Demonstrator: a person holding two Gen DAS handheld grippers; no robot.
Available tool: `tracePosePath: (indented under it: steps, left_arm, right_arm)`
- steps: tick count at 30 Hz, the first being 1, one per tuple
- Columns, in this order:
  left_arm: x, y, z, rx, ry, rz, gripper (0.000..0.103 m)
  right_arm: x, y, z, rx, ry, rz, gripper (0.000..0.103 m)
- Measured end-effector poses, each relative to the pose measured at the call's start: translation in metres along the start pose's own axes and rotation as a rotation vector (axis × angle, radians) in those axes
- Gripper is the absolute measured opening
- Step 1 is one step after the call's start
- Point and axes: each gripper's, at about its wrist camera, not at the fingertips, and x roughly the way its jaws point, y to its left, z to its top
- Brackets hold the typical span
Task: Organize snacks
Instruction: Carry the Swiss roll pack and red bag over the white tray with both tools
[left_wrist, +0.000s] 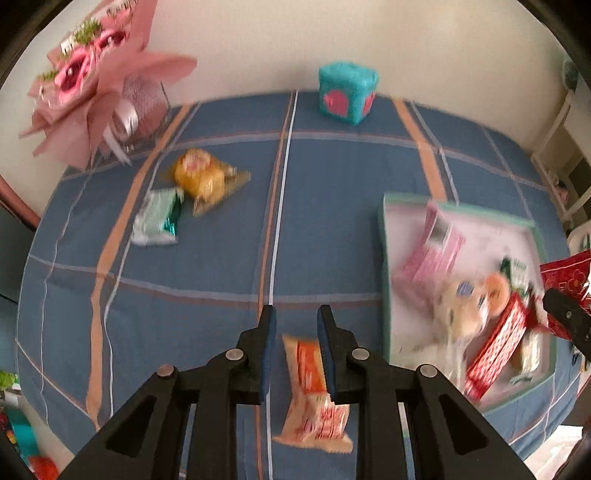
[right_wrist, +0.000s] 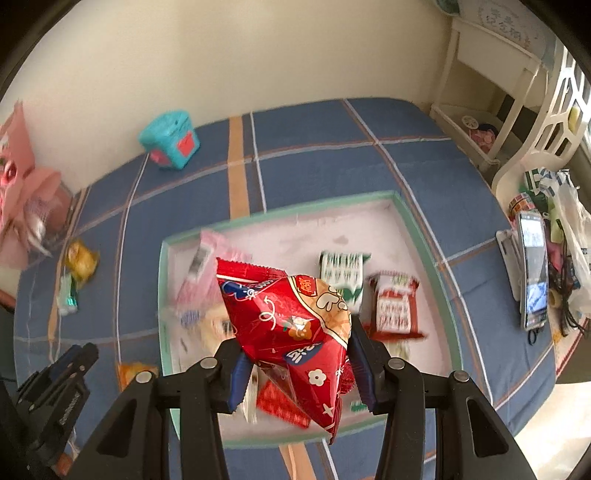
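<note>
My right gripper (right_wrist: 295, 354) is shut on a red snack bag (right_wrist: 295, 325) and holds it above the mint-rimmed tray (right_wrist: 280, 214), which holds several snack packets. The tray also shows in the left wrist view (left_wrist: 384, 258). My left gripper (left_wrist: 295, 317) is open and hovers over an orange snack packet (left_wrist: 314, 391) lying on the blue plaid cloth (left_wrist: 221, 277); the packet sits under the right finger. A yellow packet (left_wrist: 199, 177) and a green-and-white packet (left_wrist: 159, 218) lie on the cloth at the far left.
A teal cube (left_wrist: 347, 92) stands at the back by the wall. A pink bouquet (left_wrist: 92, 85) stands at the back left. A phone (right_wrist: 532, 273) and bags lie on a white chair at the right. A white shelf (right_wrist: 480, 125) stands behind.
</note>
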Motion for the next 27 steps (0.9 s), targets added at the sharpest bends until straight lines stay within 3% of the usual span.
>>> tracePosePath:
  steps: [3,7,13,20,27]
  left_arm:
    - [0.009,-0.003,-0.013,0.011,0.044,-0.005,0.025]
    - [0.018,-0.007,-0.028,0.013,0.089,-0.027,0.039]
    - [0.024,-0.009,-0.042,0.013,0.123,-0.024,0.047]
    - [0.044,-0.012,-0.053,0.006,0.182,-0.069,0.048]
    - [0.059,-0.019,-0.057,0.011,0.203,-0.039,0.048]
  right_arm:
    - [-0.002,0.005,-0.016,-0.022,0.009,0.0,0.05]
    - [-0.004,0.009,-0.034,-0.05,0.017,-0.001,0.05]
    - [-0.004,0.015,-0.055,-0.079,0.04,0.005,0.05]
    - [-0.002,0.022,-0.06,-0.103,0.047,0.002,0.05]
    - [0.004,0.025,-0.059,-0.113,0.06,-0.005,0.05]
